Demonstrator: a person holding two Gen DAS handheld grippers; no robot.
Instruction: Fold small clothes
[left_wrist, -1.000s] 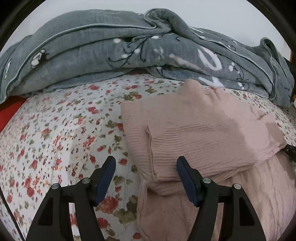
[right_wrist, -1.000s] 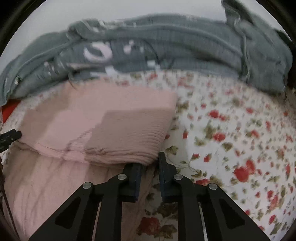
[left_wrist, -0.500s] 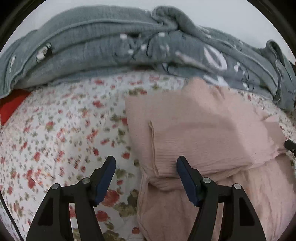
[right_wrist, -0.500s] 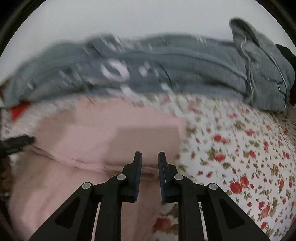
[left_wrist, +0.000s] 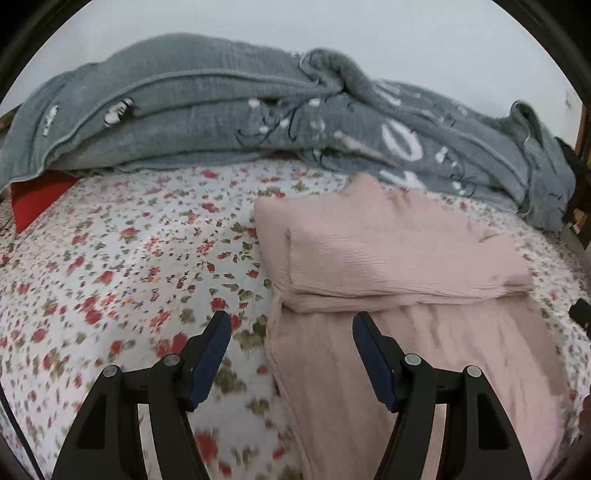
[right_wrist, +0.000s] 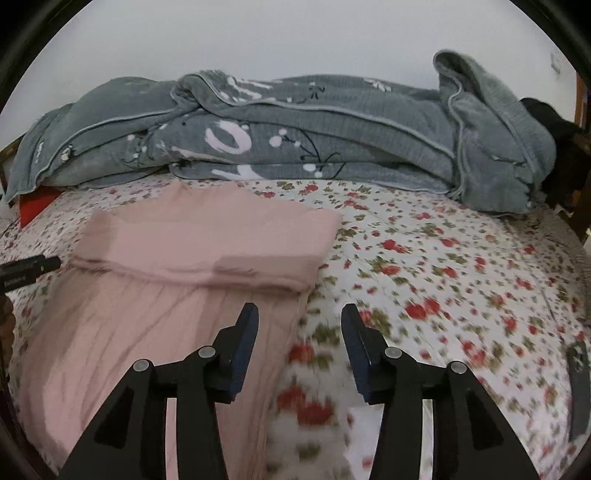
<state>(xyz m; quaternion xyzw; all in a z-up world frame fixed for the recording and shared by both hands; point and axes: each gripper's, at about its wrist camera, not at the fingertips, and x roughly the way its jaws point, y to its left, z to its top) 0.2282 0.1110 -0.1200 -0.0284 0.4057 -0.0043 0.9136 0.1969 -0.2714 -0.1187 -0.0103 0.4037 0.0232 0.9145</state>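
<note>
A pink ribbed garment (left_wrist: 388, 258) (right_wrist: 207, 240) lies on the floral bedsheet, its far part folded over onto the near part. My left gripper (left_wrist: 291, 332) hangs open above the garment's left edge, one finger over the sheet and one over the cloth, gripping nothing. In the right wrist view my right gripper (right_wrist: 299, 325) hovers over the garment's right edge; its jaws are opening and nothing sits between them. The tip of the left gripper shows as a black bar (right_wrist: 29, 269) at the left edge of that view.
A grey patterned blanket (left_wrist: 258, 122) (right_wrist: 295, 136) is heaped along the far side of the bed against a white wall. A red item (left_wrist: 37, 199) peeks out under its left end. Floral bedsheet (left_wrist: 110, 277) (right_wrist: 461, 266) spreads on both sides of the garment.
The right gripper let go of the garment's folded edge and its jaws parted. Both grippers drew back and up from the fold, so more of the bed shows.
</note>
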